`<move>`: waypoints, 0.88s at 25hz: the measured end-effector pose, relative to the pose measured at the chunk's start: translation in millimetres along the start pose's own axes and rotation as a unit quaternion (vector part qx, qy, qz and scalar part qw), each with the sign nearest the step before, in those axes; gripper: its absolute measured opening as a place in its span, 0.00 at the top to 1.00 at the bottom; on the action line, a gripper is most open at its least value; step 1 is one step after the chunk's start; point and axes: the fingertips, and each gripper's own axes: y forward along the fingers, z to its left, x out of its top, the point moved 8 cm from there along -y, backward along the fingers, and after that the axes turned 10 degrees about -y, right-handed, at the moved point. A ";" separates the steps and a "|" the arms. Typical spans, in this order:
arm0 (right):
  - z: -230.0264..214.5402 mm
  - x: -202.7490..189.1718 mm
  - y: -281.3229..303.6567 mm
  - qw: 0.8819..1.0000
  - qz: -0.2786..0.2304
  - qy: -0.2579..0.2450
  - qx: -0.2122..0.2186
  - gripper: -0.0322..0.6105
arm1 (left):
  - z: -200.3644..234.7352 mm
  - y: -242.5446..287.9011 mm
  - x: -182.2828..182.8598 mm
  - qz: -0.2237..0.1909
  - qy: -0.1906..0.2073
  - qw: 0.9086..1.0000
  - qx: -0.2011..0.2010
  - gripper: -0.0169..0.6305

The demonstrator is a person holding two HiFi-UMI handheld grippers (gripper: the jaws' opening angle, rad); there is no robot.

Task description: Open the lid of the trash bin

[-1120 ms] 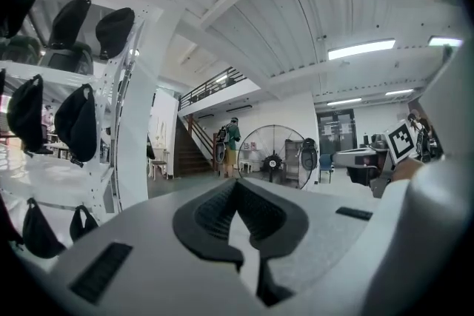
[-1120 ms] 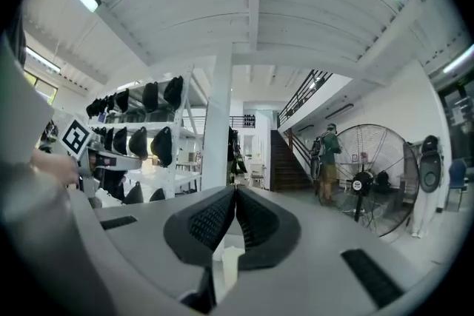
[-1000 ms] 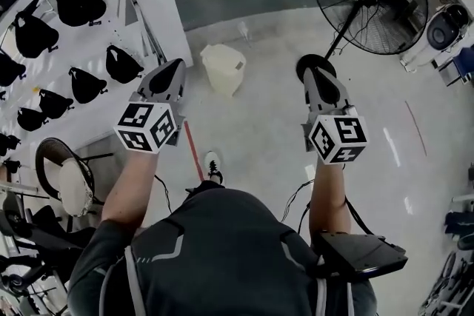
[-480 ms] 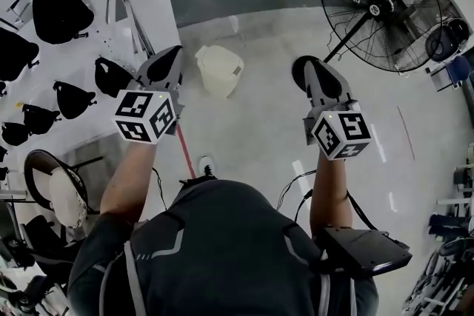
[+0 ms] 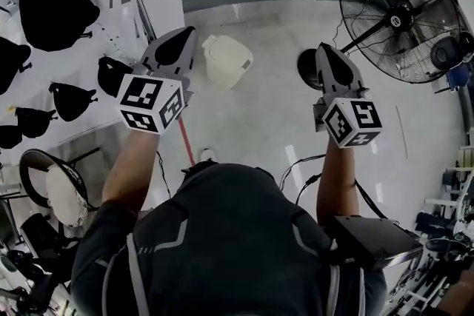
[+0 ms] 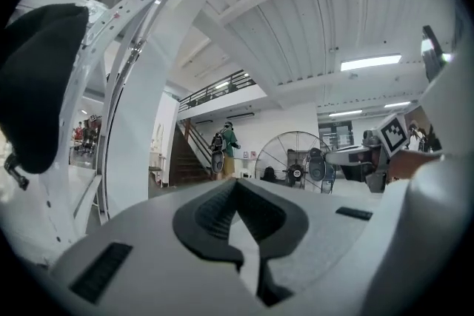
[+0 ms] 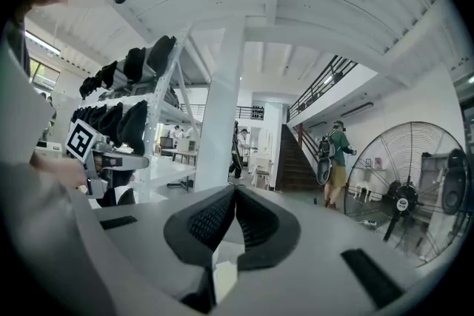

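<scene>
Where the pale floor shines, a trash bin stands.

Trash bin: cream.
Left gripper: grey, black pads, black-and-white square markers.
Right gripper: grey, black-and-white square markers.
Fan: black.
Floor: pale grey.
Floor line: red.

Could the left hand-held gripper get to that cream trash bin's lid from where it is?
Probably, though not without moving. The left hand-held gripper is held up, jaws shut and empty, while the trash bin stands on the floor ahead. Nothing lies between them, so stepping closer and lowering should do.
</scene>
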 end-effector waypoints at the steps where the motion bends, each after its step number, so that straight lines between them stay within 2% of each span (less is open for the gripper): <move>1: 2.9 2.1 9.1 1.000 0.005 -0.004 0.004 0.91 | 7.3 1.7 0.1 -0.001 0.005 1.000 0.000 0.96; 5: 8.6 3.2 37.4 1.000 0.020 -0.010 0.010 0.91 | 33.0 9.8 -6.3 0.010 -0.009 1.000 -0.001 0.96; 11: -2.2 -5.7 78.0 1.000 0.014 -0.010 0.024 0.91 | 56.2 27.6 -14.0 0.016 -0.022 0.999 0.025 0.96; 22: -76.7 -33.1 176.5 0.997 -0.014 0.000 0.075 0.91 | 73.2 112.3 -6.0 0.020 -0.010 0.997 0.078 0.96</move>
